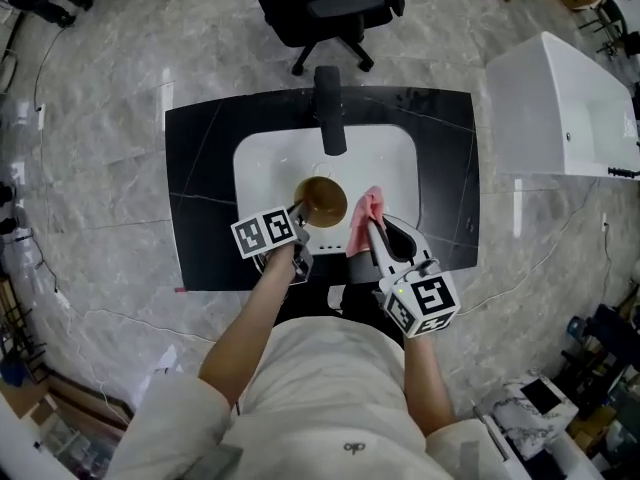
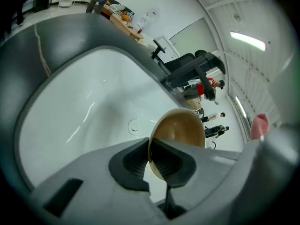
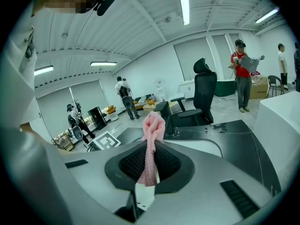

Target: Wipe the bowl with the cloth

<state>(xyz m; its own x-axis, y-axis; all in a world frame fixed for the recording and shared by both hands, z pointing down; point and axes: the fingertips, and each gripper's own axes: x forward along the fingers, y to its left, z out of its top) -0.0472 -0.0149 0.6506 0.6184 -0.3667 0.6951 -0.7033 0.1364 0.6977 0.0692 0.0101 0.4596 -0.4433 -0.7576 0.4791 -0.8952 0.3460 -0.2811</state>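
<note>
A brown bowl [image 1: 321, 200] hangs tipped on its side over the white sink basin [image 1: 265, 168]. My left gripper [image 1: 296, 215] is shut on its near rim; in the left gripper view the bowl [image 2: 180, 128] shows its glossy inside, with the rim pinched between the dark pads [image 2: 132, 159]. My right gripper [image 1: 372, 226] is shut on a pink cloth [image 1: 364, 217], held just right of the bowl and apart from it. In the right gripper view the cloth [image 3: 152, 139] sticks up bunched from between the jaws.
A black faucet [image 1: 329, 110] stands at the back of the basin, set in a black counter [image 1: 448, 158]. The drain [image 2: 134, 125] lies below the bowl. A black office chair [image 1: 335, 10] stands behind the counter, a white tub [image 1: 560, 108] to the right. People stand in the room.
</note>
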